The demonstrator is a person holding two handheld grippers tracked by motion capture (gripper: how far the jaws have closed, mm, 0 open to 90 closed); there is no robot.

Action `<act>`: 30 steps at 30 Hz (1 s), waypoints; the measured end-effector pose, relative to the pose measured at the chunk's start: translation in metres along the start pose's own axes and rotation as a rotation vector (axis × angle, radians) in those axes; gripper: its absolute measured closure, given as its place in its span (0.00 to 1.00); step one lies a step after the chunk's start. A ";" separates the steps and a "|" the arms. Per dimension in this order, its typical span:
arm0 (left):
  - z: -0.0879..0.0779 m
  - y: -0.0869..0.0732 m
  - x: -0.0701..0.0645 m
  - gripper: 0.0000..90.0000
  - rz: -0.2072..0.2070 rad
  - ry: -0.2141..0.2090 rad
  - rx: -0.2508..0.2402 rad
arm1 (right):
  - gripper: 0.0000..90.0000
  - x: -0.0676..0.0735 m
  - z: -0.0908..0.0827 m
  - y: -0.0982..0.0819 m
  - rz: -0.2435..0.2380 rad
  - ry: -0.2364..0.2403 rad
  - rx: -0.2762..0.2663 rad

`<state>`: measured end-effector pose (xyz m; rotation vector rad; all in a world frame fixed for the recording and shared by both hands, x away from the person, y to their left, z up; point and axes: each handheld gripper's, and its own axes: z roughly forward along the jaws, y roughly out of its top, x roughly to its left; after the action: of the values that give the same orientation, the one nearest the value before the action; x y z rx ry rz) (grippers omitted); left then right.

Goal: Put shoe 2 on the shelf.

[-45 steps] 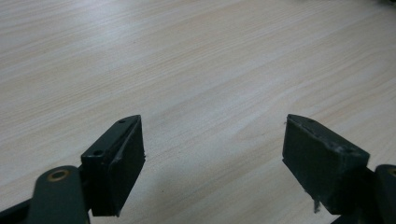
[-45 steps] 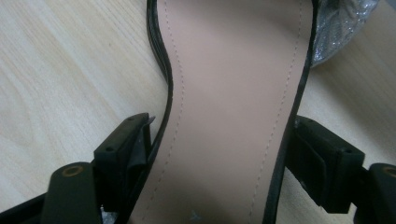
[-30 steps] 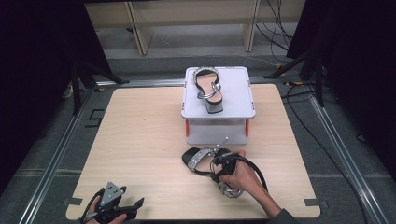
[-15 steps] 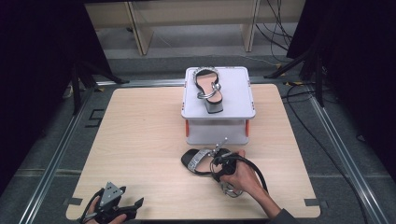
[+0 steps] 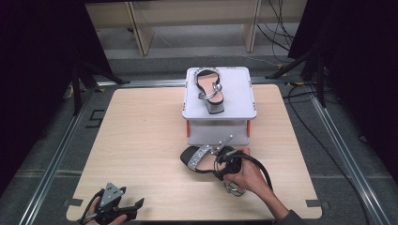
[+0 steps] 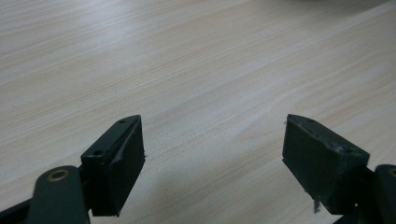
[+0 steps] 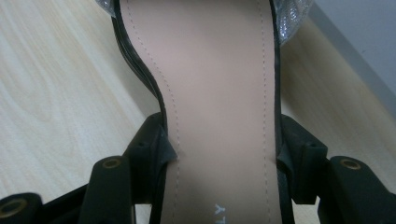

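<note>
A black sandal (image 5: 206,158) with a glittery toe strap is seen lying on the wooden surface (image 5: 141,140), just in front of a white box (image 5: 237,84). The right claw (image 5: 225,164) is closed across the waist of that sandal: in the right gripper view the two black pads are pressed against both edges of the tan insole (image 7: 219,93), the jaws having just been closing onto it. The heel end of the sandal is largely covered by the right hand (image 5: 246,176) in the high view, and only a bit of silver strap is made out below the hand. In the right gripper view the toe strap is cut off at the top edge, and the lettering on the insole is cut off at the bottom.

A second sandal (image 5: 209,89) is seen resting on top of the white box.

The left claw (image 5: 126,207) is held low at the near left corner of the surface, well apart from both sandals. Its jaws are spread wide with nothing between them, bare wood being seen between the pads (image 6: 119,163). The left hand is partly cut off by the bottom edge of the high view.
</note>
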<state>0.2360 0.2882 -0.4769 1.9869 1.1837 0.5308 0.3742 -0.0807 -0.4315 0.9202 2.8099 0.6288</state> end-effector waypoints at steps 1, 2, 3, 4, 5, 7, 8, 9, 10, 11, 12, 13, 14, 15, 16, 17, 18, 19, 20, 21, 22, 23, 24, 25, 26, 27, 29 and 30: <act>0.000 0.000 0.000 0.23 0.002 -0.002 -0.002 | 0.48 0.000 -0.006 0.003 -0.011 0.015 -0.015; 0.000 0.000 0.000 0.23 0.003 -0.002 -0.003 | 0.48 0.000 -0.009 0.005 -0.026 0.022 -0.022; 0.000 0.000 0.000 0.23 0.003 -0.002 -0.003 | 0.48 0.000 -0.009 0.005 -0.026 0.022 -0.022; 0.000 0.000 0.001 0.23 0.002 -0.002 -0.004 | 0.48 0.001 -0.014 0.008 -0.024 0.031 -0.026; 0.000 0.000 0.001 0.23 0.005 -0.002 -0.003 | 0.48 0.001 -0.019 0.011 -0.029 0.033 -0.033; 0.000 0.000 0.001 0.23 0.003 0.000 -0.003 | 0.48 0.002 -0.029 0.017 -0.040 0.045 -0.044; 0.000 0.000 0.001 0.23 0.003 -0.001 -0.003 | 0.48 0.004 -0.040 0.024 -0.047 0.062 -0.058; 0.000 0.000 0.001 0.23 0.003 -0.001 -0.003 | 0.48 0.004 -0.040 0.024 -0.047 0.062 -0.058; 0.000 0.000 0.001 0.23 0.003 -0.002 -0.003 | 0.48 0.004 -0.050 0.032 -0.075 0.063 -0.080; -0.001 0.000 0.002 0.23 0.015 0.000 0.006 | 0.48 0.004 -0.050 0.032 -0.075 0.063 -0.080; -0.001 0.000 0.002 0.23 0.015 0.000 0.004 | 0.48 0.007 -0.060 0.040 -0.076 0.057 -0.083; -0.001 0.000 0.002 0.23 0.002 0.002 -0.004 | 0.48 0.007 -0.060 0.040 -0.076 0.057 -0.083; -0.001 0.001 0.003 0.23 0.022 0.006 0.002 | 0.48 0.008 -0.064 0.044 -0.083 0.058 -0.091; -0.001 0.000 0.001 0.23 -0.004 0.011 0.007 | 0.48 0.009 -0.068 0.048 -0.080 0.055 -0.091; 0.000 0.000 0.003 0.23 0.020 0.003 0.002 | 0.48 0.008 -0.071 0.051 -0.103 0.057 -0.102; 0.000 0.000 0.003 0.23 0.032 0.005 0.010 | 0.48 0.011 -0.075 0.055 -0.080 0.063 -0.092; 0.001 0.000 0.002 0.23 0.008 -0.001 0.002 | 0.48 0.013 -0.082 0.062 -0.095 0.059 -0.105; 0.001 0.000 0.002 0.23 0.008 -0.001 0.002 | 0.48 0.013 -0.082 0.062 -0.095 0.059 -0.105; 0.001 0.000 0.003 0.23 0.021 0.006 0.009 | 0.48 0.013 -0.084 0.065 -0.108 0.059 -0.120; 0.000 0.000 0.003 0.23 0.020 0.007 0.014 | 0.48 0.014 -0.087 0.069 -0.111 0.058 -0.123; 0.000 0.000 0.003 0.23 0.022 0.001 0.018 | 0.48 0.014 -0.090 0.073 -0.110 0.061 -0.131; 0.000 -0.001 0.002 0.23 0.020 -0.004 0.009 | 0.48 0.015 -0.097 0.080 -0.104 0.069 -0.140; 0.000 -0.001 0.002 0.23 0.017 -0.004 0.008 | 0.48 0.015 -0.100 0.084 -0.111 0.067 -0.150; 0.000 -0.001 0.002 0.23 0.008 0.004 0.005 | 0.48 0.015 -0.100 0.084 -0.111 0.067 -0.150; 0.000 0.000 0.004 0.23 0.024 0.007 0.016 | 0.48 0.015 -0.104 0.088 -0.113 0.071 -0.159; 0.000 0.000 0.003 0.23 0.021 0.008 0.018 | 0.48 0.015 -0.107 0.091 -0.119 0.067 -0.171; 0.000 -0.001 0.002 0.23 0.006 -0.001 0.006 | 0.48 0.014 -0.115 0.099 -0.112 0.079 -0.178; 0.000 -0.001 0.002 0.23 0.007 -0.002 0.004 | 0.48 0.014 -0.119 0.102 -0.099 0.073 -0.175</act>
<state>0.2368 0.2899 -0.4777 1.9951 1.1782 0.5307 0.3899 -0.0397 -0.2807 0.7357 2.7870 0.8938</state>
